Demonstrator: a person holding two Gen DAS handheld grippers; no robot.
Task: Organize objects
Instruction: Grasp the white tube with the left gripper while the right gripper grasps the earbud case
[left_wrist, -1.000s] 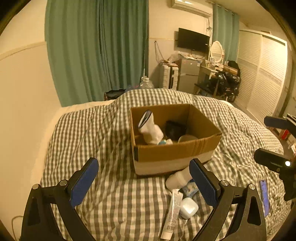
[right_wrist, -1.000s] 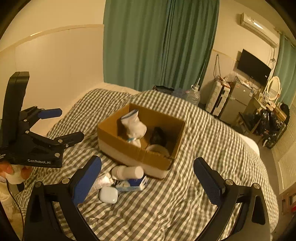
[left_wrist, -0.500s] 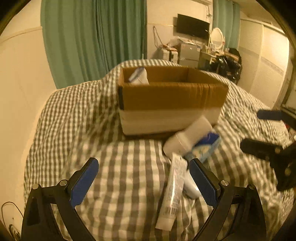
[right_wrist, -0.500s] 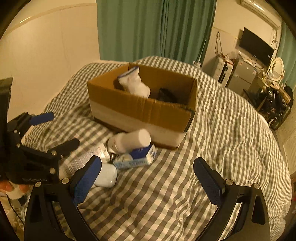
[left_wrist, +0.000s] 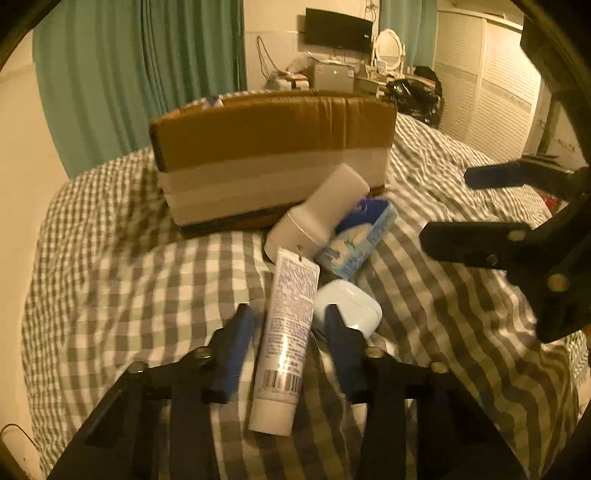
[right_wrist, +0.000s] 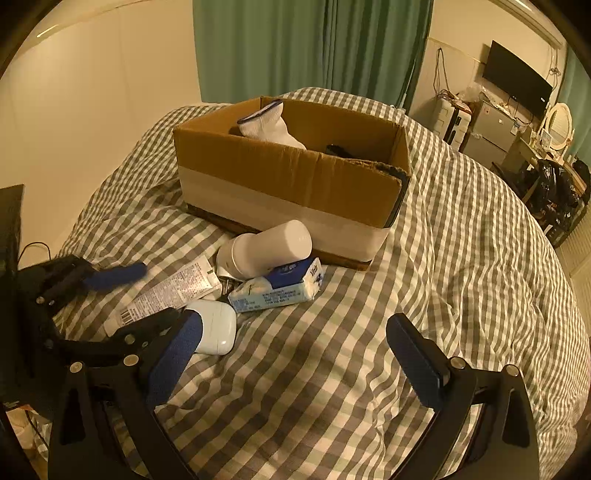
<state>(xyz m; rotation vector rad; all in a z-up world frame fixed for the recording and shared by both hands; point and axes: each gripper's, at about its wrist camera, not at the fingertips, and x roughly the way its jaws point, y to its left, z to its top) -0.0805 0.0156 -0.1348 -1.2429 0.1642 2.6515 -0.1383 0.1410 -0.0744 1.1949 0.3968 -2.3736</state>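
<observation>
A white tube (left_wrist: 286, 339) is lying flat on the checked blanket (left_wrist: 122, 288), and it is being framed by the left gripper (left_wrist: 286, 328), one blue finger on each side. The fingers are drawn in close around the tube, but a small gap is showing on each side, so the tube is not being pinched yet. The right gripper (right_wrist: 295, 365) is being held low over bare blanket, spread wide, with nothing between its fingers. A white earbud case (left_wrist: 351, 308) is sitting just beside the tube and is touching the left gripper's right finger. Past the tube's flat end, a white bottle (right_wrist: 267, 247) is lying on its side, leaning on a blue tissue pack (right_wrist: 280, 288), and both are resting against the cardboard box (right_wrist: 288, 177). A white sock (right_wrist: 271, 127) and something dark are already lying inside the box. The tube is most likely being picked to go into the box next. A few things could go wrong from here. The earbud case could be caught between the finger and the tube, because it is so close. The tube is soft and smooth, so it could be squeezed flat or could slip out and tip down when it is lifted. The bottle could be nudged and sent rolling if the tube is dragged, since the tube's end is right by it. The blanket is soft, so a fold of it could be grabbed too.
</observation>
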